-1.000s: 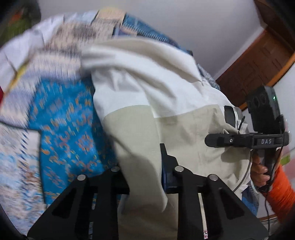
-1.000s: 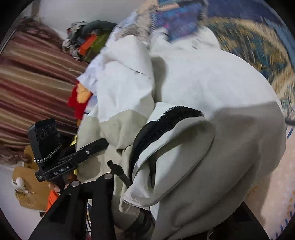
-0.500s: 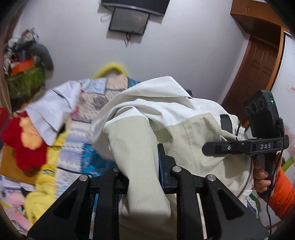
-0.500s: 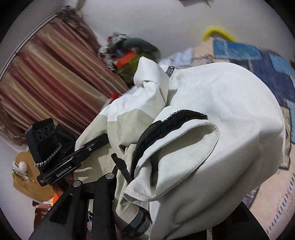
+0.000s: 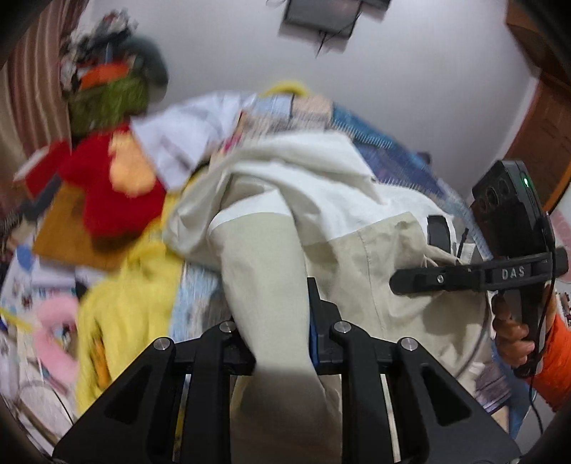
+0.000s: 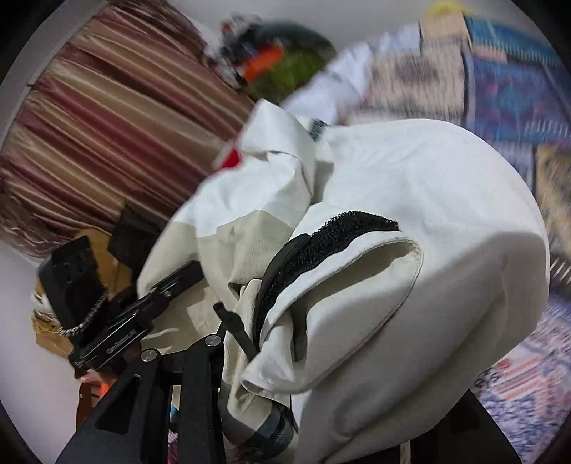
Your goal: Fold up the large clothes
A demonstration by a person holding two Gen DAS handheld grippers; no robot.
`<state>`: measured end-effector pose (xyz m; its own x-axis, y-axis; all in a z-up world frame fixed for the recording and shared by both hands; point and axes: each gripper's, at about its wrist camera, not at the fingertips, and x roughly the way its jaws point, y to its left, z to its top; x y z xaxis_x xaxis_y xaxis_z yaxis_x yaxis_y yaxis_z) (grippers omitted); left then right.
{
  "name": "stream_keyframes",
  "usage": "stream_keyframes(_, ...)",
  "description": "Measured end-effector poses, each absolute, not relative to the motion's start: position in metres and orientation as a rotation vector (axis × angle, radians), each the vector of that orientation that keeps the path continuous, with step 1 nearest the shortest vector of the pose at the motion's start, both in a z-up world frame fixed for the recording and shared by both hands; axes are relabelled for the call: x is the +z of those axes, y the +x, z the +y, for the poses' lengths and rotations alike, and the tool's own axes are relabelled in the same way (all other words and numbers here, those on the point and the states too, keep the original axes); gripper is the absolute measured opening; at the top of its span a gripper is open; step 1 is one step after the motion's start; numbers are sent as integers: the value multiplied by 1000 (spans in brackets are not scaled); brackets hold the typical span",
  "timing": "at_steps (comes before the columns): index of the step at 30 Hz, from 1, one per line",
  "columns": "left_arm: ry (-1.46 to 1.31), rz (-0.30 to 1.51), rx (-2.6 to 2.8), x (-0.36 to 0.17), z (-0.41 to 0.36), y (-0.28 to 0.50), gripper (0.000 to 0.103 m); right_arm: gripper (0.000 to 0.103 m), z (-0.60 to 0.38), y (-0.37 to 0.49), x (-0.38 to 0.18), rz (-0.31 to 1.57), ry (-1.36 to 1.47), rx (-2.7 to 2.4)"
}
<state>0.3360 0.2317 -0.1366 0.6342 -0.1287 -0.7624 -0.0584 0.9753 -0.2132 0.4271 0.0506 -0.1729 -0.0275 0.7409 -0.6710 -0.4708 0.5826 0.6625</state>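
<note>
Jacket: smooth cream-and-beige cloth, bunched. We clamp a sleeve in our left gripper; our right gripper, fabric-smothered, we cannot tell.

Both views swung up from looking down on the patchwork bedspread to looking across the bed. Cream-and-beige jacket lifted off the bed, bunched between both grippers. Now in left view: red plush, yellow cloth, wall-mounted screen. Striped curtain fills more of right view.
</note>
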Motion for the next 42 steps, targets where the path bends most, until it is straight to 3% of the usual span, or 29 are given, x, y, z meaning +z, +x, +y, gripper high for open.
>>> stream_keyframes(4, -243, 1013, -29, -203, 229, 322, 20, 33, 63, 430, -226, 1379, 191, 930)
stream_keyframes(7, -264, 996, -25, -220, 225, 308, 24, 34, 70, 429, -245, 1395, 104, 913)
stream_keyframes(9, -266, 986, -7, -222, 222, 304, 30, 41, 73, 427, -247, 1371, 26, 905)
stream_keyframes(11, -261, 1005, 6, -228, 220, 303, 39, 65, 73, 424, -247, 1353, -73, 880)
stream_keyframes(13, -220, 1035, 8, -231, 215, 301, 50, 82, 68, 421, -246, 1333, -161, 839)
stream_keyframes(14, -194, 1043, 4, -231, 212, 294, 57, 84, 63, 418, -244, 1320, -185, 843)
stream_keyframes(16, -125, 1054, 7, -231, 204, 287, 62, 85, 52, 414, -239, 1311, -205, 855)
stream_keyframes(22, -27, 1009, 40, -200, 205, 266, 62, 85, 1, 414, -203, 1235, -184, 822)
stream_keyframes(28, -62, 905, 152, -154, 245, 291, 73, 85, -24, 411, -146, 1034, -181, 741)
stream_keyframes(31, -80, 897, 201, -142, 260, 326, 73, 85, 4, 420, -135, 996, -145, 775)
stream_keyframes(35, -135, 948, 176, -152, 272, 384, 73, 85, 45, 415, -152, 1028, -194, 833)
stream_keyframes(42, -180, 1075, 214, -190, 280, 478, 74, 85, 96, 406, -231, 1122, -407, 841)
